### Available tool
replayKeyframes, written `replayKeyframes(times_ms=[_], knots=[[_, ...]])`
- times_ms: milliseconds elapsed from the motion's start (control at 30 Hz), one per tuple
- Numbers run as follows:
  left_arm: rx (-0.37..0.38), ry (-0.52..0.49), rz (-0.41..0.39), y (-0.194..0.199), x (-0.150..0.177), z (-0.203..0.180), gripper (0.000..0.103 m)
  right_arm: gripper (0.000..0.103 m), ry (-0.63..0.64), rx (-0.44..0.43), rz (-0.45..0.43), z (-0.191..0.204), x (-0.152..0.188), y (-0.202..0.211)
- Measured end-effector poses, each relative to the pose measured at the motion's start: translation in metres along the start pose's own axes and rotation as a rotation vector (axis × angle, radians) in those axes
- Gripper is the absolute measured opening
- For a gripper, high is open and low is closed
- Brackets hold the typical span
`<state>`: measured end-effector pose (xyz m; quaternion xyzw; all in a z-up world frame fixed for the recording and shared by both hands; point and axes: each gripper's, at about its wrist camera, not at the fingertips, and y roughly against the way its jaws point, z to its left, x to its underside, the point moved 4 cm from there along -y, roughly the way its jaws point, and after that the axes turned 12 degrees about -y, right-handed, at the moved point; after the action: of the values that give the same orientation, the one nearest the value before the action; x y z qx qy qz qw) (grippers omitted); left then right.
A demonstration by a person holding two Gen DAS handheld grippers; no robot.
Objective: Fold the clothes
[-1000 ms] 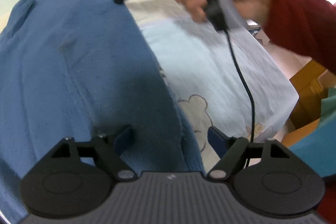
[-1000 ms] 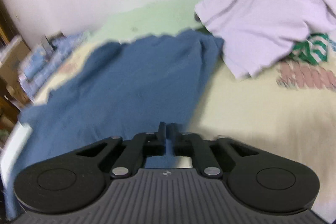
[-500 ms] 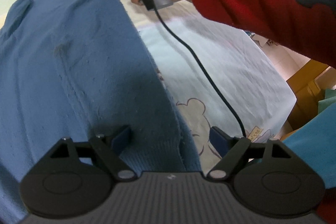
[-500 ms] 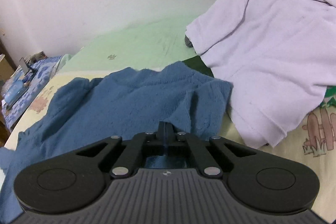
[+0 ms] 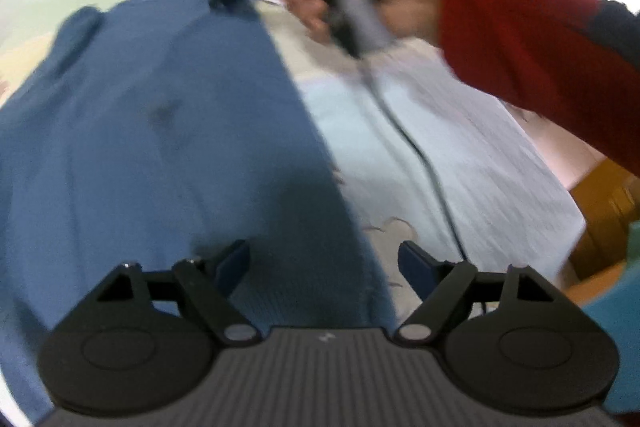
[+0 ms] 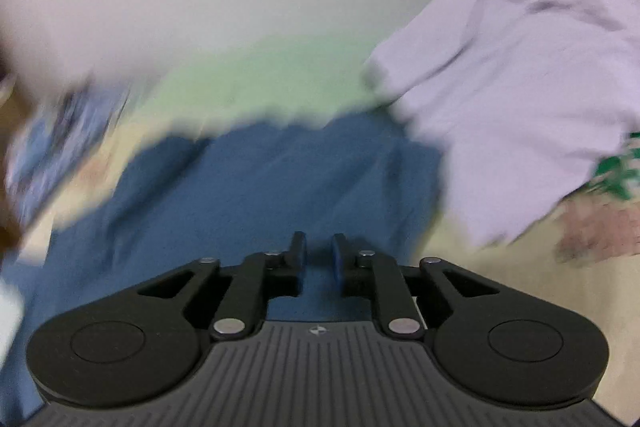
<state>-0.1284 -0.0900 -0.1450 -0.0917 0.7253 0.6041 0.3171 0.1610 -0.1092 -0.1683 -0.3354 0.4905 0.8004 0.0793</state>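
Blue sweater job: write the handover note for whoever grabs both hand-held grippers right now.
Left hand-held gripper: open, low over the near hem of the blue sweater, holding nothing.
Right hand-held gripper: fingers a narrow gap apart at the sweater's far corner; the blur hides whether they pinch any cloth.
Sweater: spread flat on the bed sheet, its far edge next to the heap of lilac clothes.
Done: sweater laid out; no fold visible.
Left: probably close the left gripper on the hem, confirm the right grip, then make the first fold. The lilac heap is still unfolded.
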Motion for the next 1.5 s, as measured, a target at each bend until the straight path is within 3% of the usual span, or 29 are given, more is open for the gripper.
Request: replayKeyframes(times_ms=[67,233,267,333,400,567,767,833,933,1033,1133,1233,1267,1333,1400,1433,1500], knots=[[-0.034,0.032,0.005,0.003,0.005,0.012,0.081,0.016,0.067,0.056,-0.014,0.012,0.003,0.002],[-0.124,0.067,0.012,0.014,0.016,0.045,0.084,0.019,0.098,-0.087,-0.017,0.061,-0.004,0.025],[-0.138,0.070,0.000,0.020,0.018,0.053,0.085,0.020,0.130,-0.097,-0.016,0.076,-0.004,0.027],[-0.168,0.077,-0.026,0.032,0.024,0.071,0.086,0.034,0.194,-0.118,-0.014,0.106,-0.003,0.031],[-0.188,0.089,-0.036,0.043,0.033,0.092,0.087,0.041,0.242,-0.130,-0.012,0.133,-0.001,0.031],[-0.235,0.121,-0.057,0.071,0.058,0.146,0.091,0.041,0.221,-0.118,0.039,0.170,0.016,0.008],[-0.073,0.167,-0.016,0.059,0.090,0.178,0.091,0.038,0.173,-0.017,0.125,0.186,0.042,-0.019],[-0.010,0.145,-0.019,0.055,0.093,0.177,0.091,0.038,0.208,-0.081,0.109,0.205,0.040,-0.012],[0.087,0.107,-0.034,0.049,0.092,0.173,0.091,0.045,0.408,-0.198,0.102,0.265,0.047,-0.007],[0.108,0.073,-0.048,0.043,0.092,0.174,0.092,0.062,0.650,-0.274,0.101,0.324,0.067,-0.013],[0.123,0.076,-0.064,0.044,0.094,0.176,0.092,0.064,0.895,-0.307,0.110,0.369,0.095,-0.029],[0.131,0.088,-0.077,0.045,0.096,0.178,0.092,0.064,1.000,-0.294,0.127,0.385,0.109,-0.048],[0.127,0.090,-0.081,0.045,0.096,0.178,0.092,0.063,0.999,-0.287,0.126,0.385,0.108,-0.053],[0.115,0.096,-0.083,0.048,0.097,0.174,0.092,0.053,0.944,-0.289,0.150,0.381,0.101,-0.061],[0.097,0.106,-0.084,0.048,0.095,0.173,0.088,0.019,0.878,-0.293,0.159,0.377,0.093,-0.064],[0.089,0.111,-0.085,0.047,0.094,0.173,0.084,0.011,0.834,-0.296,0.146,0.374,0.085,-0.061],[0.071,0.122,-0.086,0.046,0.092,0.172,0.079,0.010,0.740,-0.312,0.114,0.366,0.069,-0.053]])
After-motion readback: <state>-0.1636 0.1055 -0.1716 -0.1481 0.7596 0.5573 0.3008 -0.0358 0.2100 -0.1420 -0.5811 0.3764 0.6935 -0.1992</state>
